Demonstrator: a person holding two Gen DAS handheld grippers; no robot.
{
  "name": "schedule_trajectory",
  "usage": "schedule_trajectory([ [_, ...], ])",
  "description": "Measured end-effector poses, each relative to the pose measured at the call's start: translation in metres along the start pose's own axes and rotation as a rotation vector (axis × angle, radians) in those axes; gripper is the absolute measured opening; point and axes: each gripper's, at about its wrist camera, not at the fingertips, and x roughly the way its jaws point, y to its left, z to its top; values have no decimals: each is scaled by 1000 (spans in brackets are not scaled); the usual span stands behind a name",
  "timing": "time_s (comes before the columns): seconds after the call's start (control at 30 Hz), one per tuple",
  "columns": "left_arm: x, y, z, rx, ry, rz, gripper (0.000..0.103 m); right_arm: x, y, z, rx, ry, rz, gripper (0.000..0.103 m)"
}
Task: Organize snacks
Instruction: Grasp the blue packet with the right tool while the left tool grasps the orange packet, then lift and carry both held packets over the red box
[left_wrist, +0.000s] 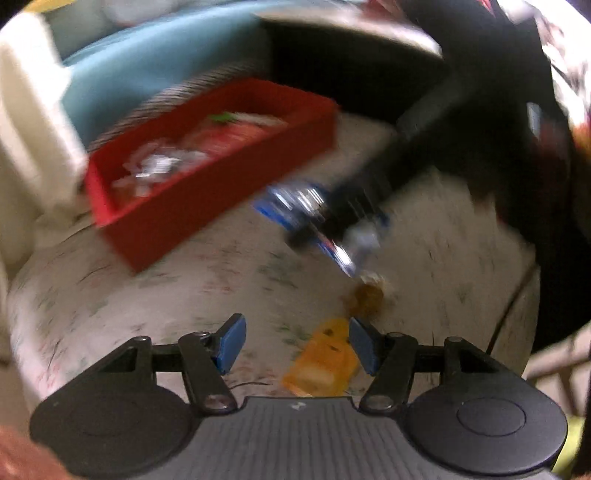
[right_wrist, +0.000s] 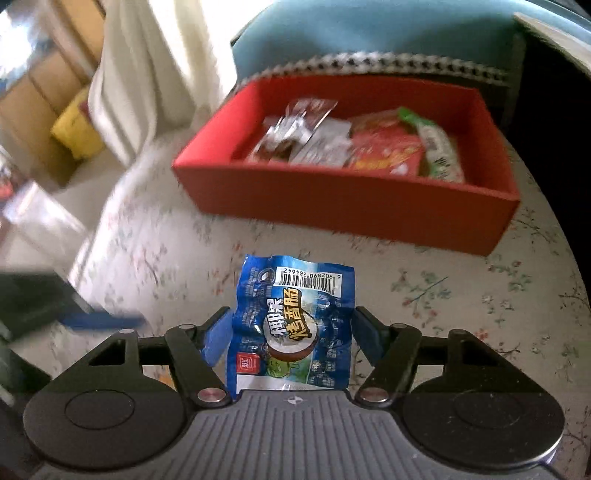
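In the right wrist view a blue snack packet (right_wrist: 291, 325) sits between the pads of my right gripper (right_wrist: 290, 332), which is shut on its two side edges. Behind it stands a red box (right_wrist: 351, 210) holding several wrapped snacks. The left wrist view is blurred. There my left gripper (left_wrist: 297, 343) hangs open over the floral tablecloth, with a yellow packet (left_wrist: 325, 362) lying below, close to its right finger. A small brown snack (left_wrist: 365, 299) lies just beyond it. Farther off are the right gripper (left_wrist: 332, 221) with the blue packet (left_wrist: 291, 206) and the red box (left_wrist: 221, 206).
The round table (right_wrist: 480, 295) has a floral cloth and curves away at its edges. A teal chair (right_wrist: 369, 33) stands behind the box. White fabric (right_wrist: 140, 74) and cardboard boxes (right_wrist: 44, 85) lie to the left. The left gripper's blurred finger (right_wrist: 99, 319) shows at the left.
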Motion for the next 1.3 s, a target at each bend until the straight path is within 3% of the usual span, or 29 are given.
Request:
schedule_trajectory([
  [0.1, 22, -19, 5, 111, 44, 11, 55, -8, -9, 3, 20, -22, 15, 76],
  [0.2, 33, -28, 6, 146, 60, -38, 55, -11, -16, 3, 34, -26, 18, 76],
  [0.27, 43, -30, 6, 156, 77, -25, 56, -10, -18, 4, 39, -28, 21, 76],
  [0.37, 40, -25, 7, 89, 66, -71, 36, -13, -22, 5, 49, -37, 23, 76],
  [0.6, 35, -27, 4, -1, 74, -16, 20, -24, -24, 6, 64, -74, 32, 76],
  [1.0, 0, 18, 26, -251, -111, 81, 17, -39, -30, 17, 100, -163, 24, 76],
  [1.3, -9, 49, 38, -386, -174, 194, 17, -41, -29, 22, 113, -206, 8, 76],
])
